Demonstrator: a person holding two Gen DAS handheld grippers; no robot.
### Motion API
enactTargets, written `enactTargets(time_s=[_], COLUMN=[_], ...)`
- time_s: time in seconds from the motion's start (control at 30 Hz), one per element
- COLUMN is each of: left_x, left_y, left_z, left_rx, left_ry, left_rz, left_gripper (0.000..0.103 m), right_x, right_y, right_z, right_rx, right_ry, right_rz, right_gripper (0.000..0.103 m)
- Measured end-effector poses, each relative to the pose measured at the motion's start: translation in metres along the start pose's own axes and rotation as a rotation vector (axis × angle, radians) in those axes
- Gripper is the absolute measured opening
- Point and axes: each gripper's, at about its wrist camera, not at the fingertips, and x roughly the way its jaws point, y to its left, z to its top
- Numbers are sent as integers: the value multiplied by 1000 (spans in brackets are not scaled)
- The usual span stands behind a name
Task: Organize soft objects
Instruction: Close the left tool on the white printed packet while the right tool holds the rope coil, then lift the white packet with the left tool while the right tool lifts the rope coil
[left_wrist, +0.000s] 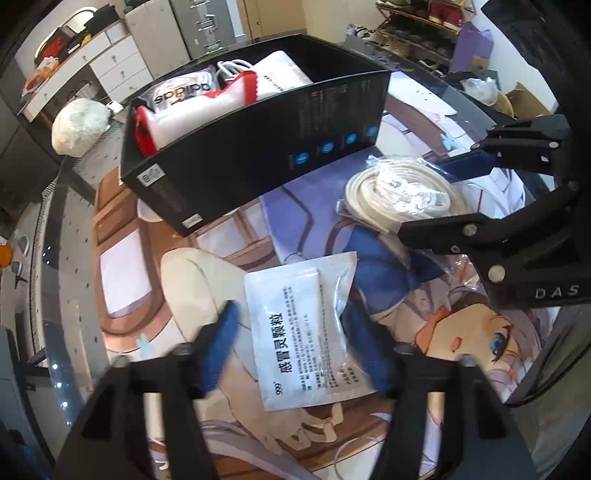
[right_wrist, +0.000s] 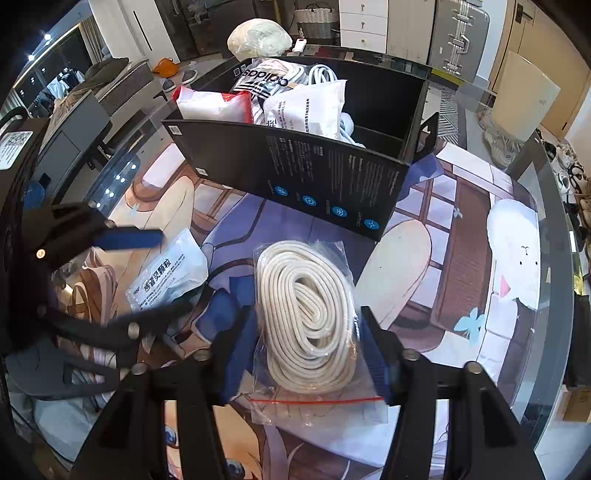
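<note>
Right gripper straddles the bagged white rope coil near the black cardboard box, jaws apart, probably to grasp it.

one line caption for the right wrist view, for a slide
Right gripper open astride a bagged coil of white cord on the printed mat, with the part-filled black box behind.

We note a white drawer unit, a shoe rack, and a glass-topped table carrying an illustrated mat.
</note>
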Motion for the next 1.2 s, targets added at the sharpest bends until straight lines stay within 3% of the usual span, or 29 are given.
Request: enactTargets(time_s=[0.07, 0.2, 0.27, 0.37, 0.5, 0.57, 0.63, 0.7, 0.77, 0.87, 1.03, 1.13, 1.2], left_x=[0, 5, 5, 2, 0, -2, -4, -3, -2, -3, 0, 5, 6], left_y=[3, 4, 5, 2, 0, -2, -2, 2, 4, 10, 16, 13, 15], left_z=[2, 4, 3, 1, 3, 2, 4, 4, 5, 3, 1, 0, 1], left_rx=[-5, -18, -25, -17, -10, 3, 4, -4, -6, -25, -44, -40, -55], left_ry=[1, 5, 6, 0, -6, -12, -13, -11, -6, -2, 14, 30, 38], left_rz=[12, 24, 12, -32, -43, -43, -45, -24, 11, 50, 12, 25, 15], left_gripper=[78, 74, 55, 44, 32, 28, 28, 36, 66, 83, 84, 83, 64], right_x=[4, 9, 10, 10, 8, 5, 3, 3, 2, 4, 5, 6, 9], right_y=[2, 6, 9, 9, 12, 11, 10, 10, 8, 8, 5, 8, 10], right_z=[1, 4, 4, 3, 3, 3, 1, 1, 1, 3, 2, 3, 3], right_rx=[-13, -31, -38, -43, -56, -47, -39, -35, -25, -17, -19, -26, -35], right_ry=[9, 18, 20, 20, 21, 23, 24, 23, 20, 17, 18, 18, 24], right_rz=[-8, -18, -25, -24, -58, -36, -24, -18, -11, -13, -18, -19, -25], right_gripper=[63, 67, 68, 67, 46, 42, 41, 41, 42, 49, 55, 66, 69])
